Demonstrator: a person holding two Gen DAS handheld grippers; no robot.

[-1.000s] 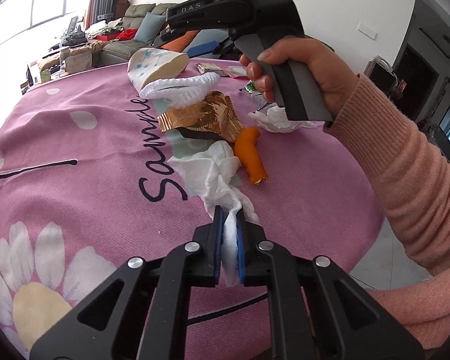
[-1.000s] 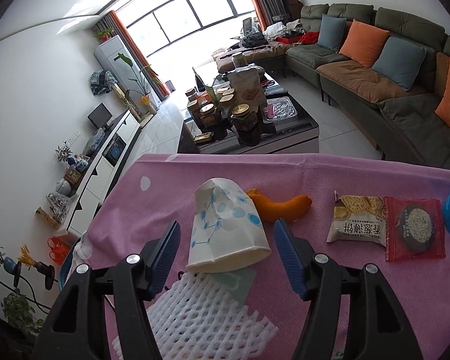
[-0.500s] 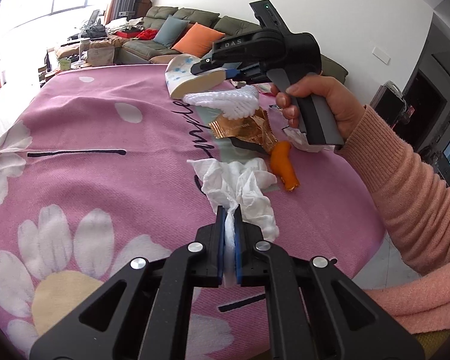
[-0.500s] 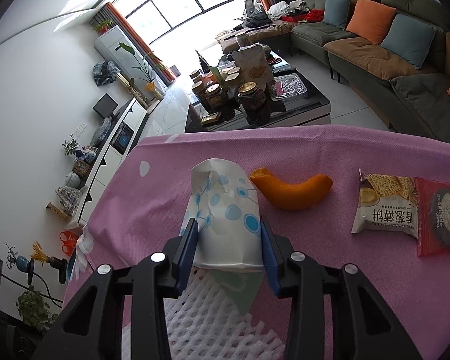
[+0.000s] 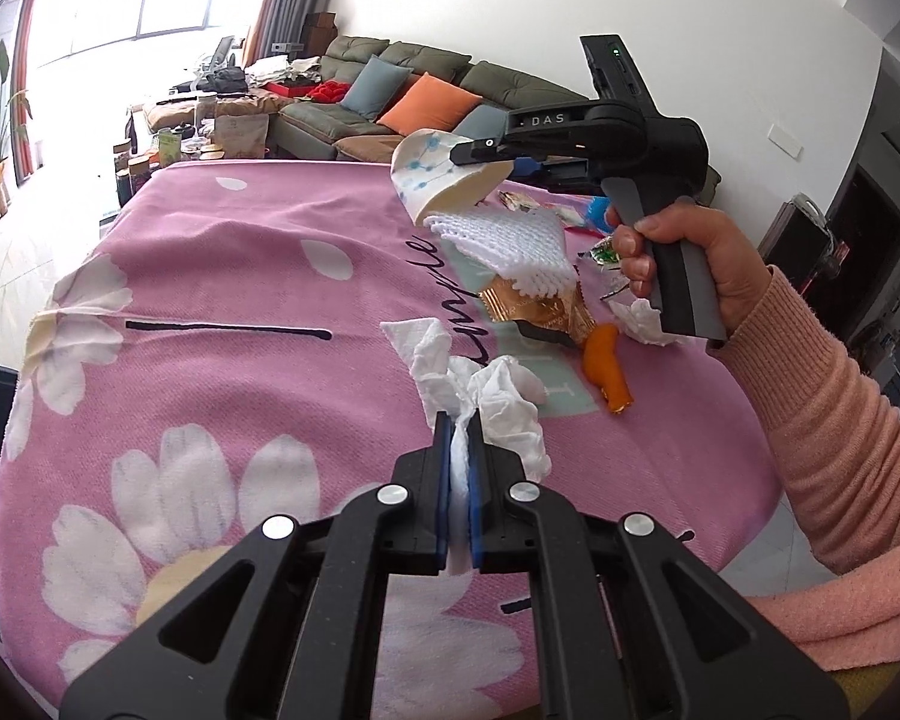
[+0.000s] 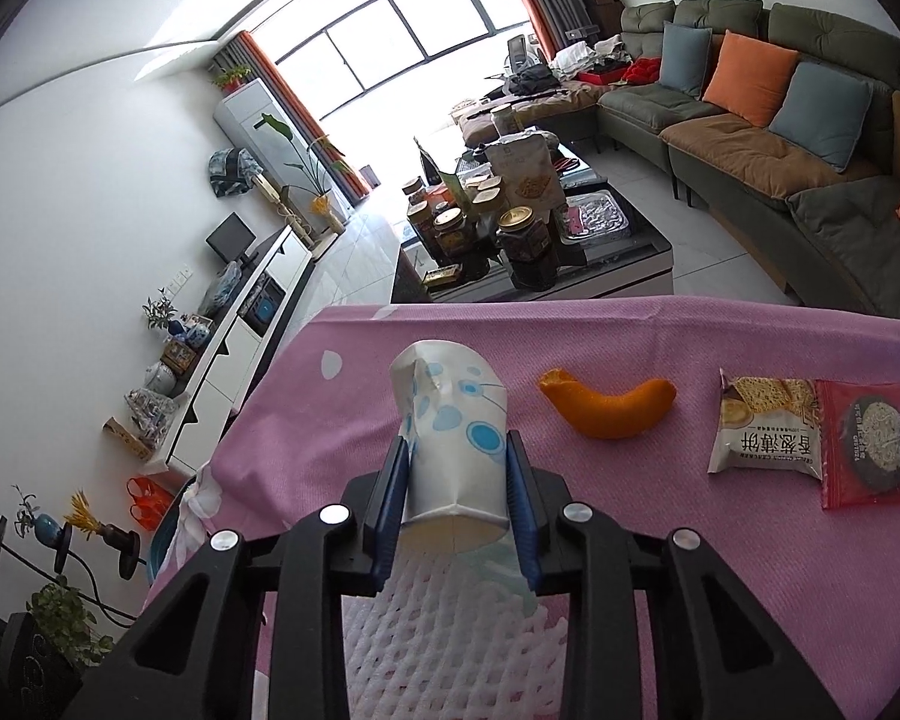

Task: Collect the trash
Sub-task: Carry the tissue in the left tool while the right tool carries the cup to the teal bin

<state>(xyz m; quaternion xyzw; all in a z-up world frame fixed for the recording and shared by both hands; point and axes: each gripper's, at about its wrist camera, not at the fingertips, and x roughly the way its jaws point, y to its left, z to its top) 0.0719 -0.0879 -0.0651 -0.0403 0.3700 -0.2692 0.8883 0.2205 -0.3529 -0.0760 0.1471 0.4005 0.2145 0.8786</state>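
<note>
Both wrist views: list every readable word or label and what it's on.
"DAS": right gripper body.
"香葱薄饼": cracker packet, read upside down; its small Latin line is too blurred.
"...mple", cursive, partly covered: tablecloth.
Red packet: print too blurred to read.

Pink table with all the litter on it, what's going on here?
A person is clearing trash off the pink tablecloth with a handheld gripper in each hand. The left gripper is shut on a crumpled white tissue. The right gripper has a dotted paper cup between its jaws, which are closing and already dent it. An orange peel, snack packets and white foam netting lie uncollected on the cloth.
</note>
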